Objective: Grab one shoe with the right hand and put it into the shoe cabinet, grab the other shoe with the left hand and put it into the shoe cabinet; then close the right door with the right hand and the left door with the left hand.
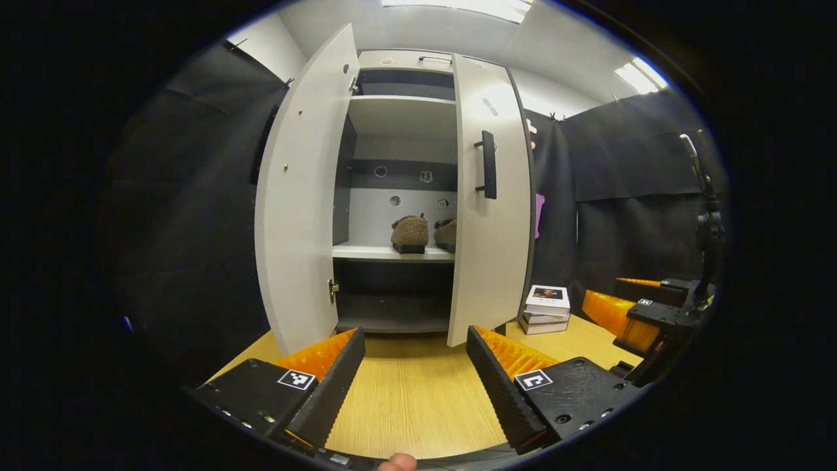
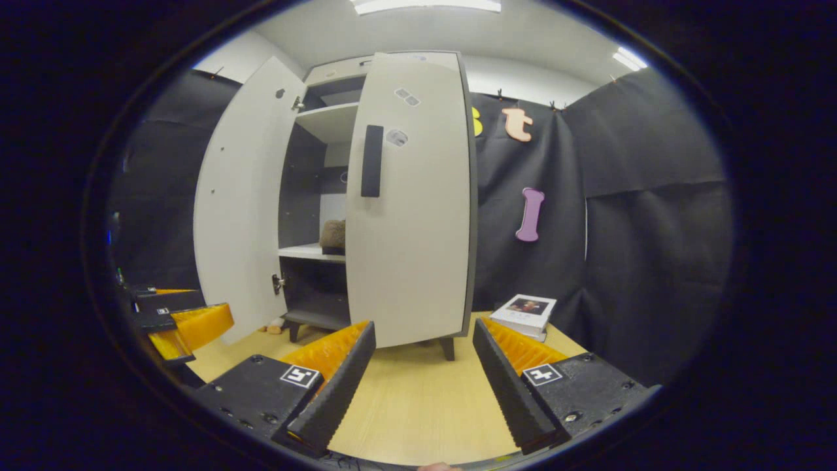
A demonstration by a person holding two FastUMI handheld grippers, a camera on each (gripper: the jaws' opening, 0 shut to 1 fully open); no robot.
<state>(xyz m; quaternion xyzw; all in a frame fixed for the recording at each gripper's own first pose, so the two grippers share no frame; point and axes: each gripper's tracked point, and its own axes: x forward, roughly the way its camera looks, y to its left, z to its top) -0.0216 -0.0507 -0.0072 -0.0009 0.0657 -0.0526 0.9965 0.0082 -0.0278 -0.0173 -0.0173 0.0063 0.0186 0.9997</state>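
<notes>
Two brown fuzzy shoes (image 1: 410,233) (image 1: 446,234) stand side by side on the middle shelf (image 1: 366,251) of the white shoe cabinet. One shoe (image 2: 333,235) peeks past the door in the right gripper view. The left door (image 1: 297,196) (image 2: 239,203) stands wide open. The right door (image 1: 490,203) (image 2: 412,203), with a black handle (image 1: 487,164) (image 2: 371,161), is nearly closed. My left gripper (image 1: 415,383) is open and empty in front of the cabinet. My right gripper (image 2: 424,379) is open and empty, facing the right door; it also appears at the right edge (image 1: 637,320) of the left gripper view.
A stack of books (image 1: 546,309) (image 2: 528,314) lies on the wooden table (image 1: 405,399) (image 2: 418,405) right of the cabinet. Black cloth walls surround the booth. The left gripper (image 2: 183,324) appears at the left of the right gripper view.
</notes>
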